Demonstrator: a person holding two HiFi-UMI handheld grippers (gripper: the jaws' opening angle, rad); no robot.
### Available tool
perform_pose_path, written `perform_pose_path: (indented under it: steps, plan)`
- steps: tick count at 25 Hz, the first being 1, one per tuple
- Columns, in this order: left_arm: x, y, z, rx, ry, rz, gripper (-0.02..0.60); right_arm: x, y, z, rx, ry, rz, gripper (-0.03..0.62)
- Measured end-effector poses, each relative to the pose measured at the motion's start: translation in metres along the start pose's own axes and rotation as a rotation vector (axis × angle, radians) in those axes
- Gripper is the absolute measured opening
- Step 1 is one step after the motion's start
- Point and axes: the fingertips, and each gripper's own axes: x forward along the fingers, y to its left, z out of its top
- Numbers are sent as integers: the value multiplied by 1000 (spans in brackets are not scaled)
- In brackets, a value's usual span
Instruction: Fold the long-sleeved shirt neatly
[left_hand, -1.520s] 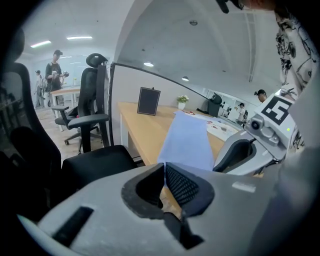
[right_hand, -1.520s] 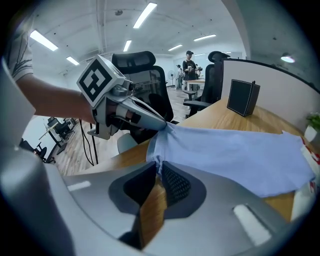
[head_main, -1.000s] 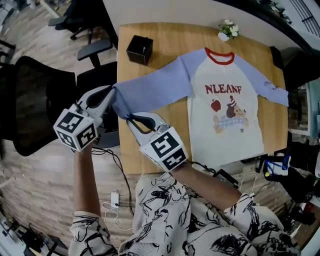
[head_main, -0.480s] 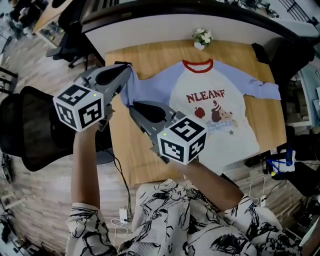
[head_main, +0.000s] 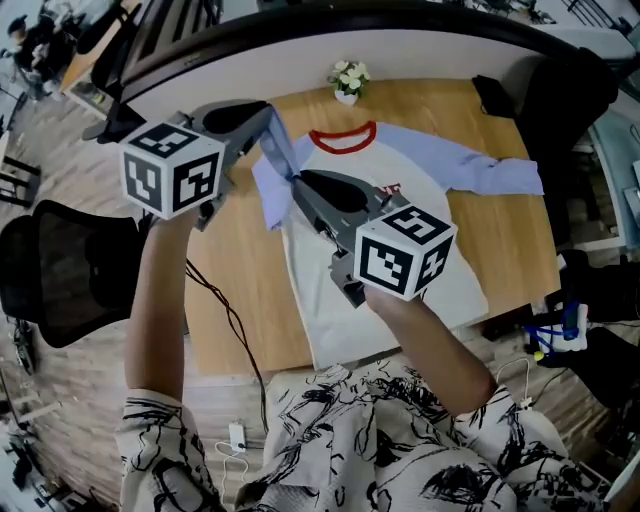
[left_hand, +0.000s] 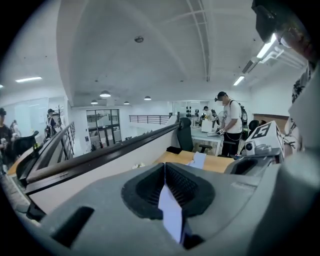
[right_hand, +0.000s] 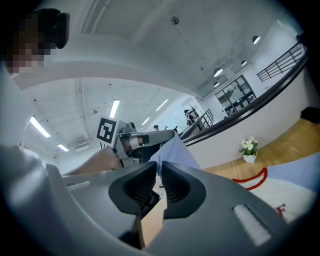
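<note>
A long-sleeved shirt (head_main: 455, 280) with a white body, pale blue sleeves and a red collar (head_main: 342, 141) lies on the wooden table (head_main: 235, 300). My left gripper (head_main: 268, 112) and right gripper (head_main: 297, 180) are both raised over the shirt's left shoulder. Each is shut on the left sleeve (head_main: 274, 170), which hangs folded between them above the table. In the left gripper view a blue strip of sleeve (left_hand: 170, 210) is pinched between the pads. In the right gripper view the sleeve (right_hand: 172, 150) rises from the shut jaws toward the left gripper (right_hand: 131, 141). The other sleeve (head_main: 490, 172) lies flat, stretched out to the right.
A small pot of white flowers (head_main: 347, 78) stands at the table's far edge, and a dark object (head_main: 497, 95) sits at the far right corner. A black office chair (head_main: 60, 270) stands left of the table. Cables (head_main: 225, 320) hang off the near edge.
Both grippers have risen and carried the left sleeve rightward, from beyond the table's left edge to over the shirt's left shoulder. The sleeve now hangs bunched instead of stretched out.
</note>
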Motion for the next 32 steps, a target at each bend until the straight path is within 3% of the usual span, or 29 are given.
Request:
perform_pose_path:
  steps: [6,10,20,27,32]
  plan:
    - [95,-40,21,47,82,-58,17,-60,-85,18,43,-34,-101,48]
    - [161,-60,11,87,175,-109,17,-89,-143,8,89,-41,-172,48]
    - [315,-101,-76,139,450,-216,18,-137,-285,-64,361,-34,-306,49]
    - [409,-130,-125,140,563,-265,18,-172,-371,-111,476,-3,-409,52]
    - [464,-152,-156,119,629,-277,18,-191,-418,-144,521,93,-456,69]
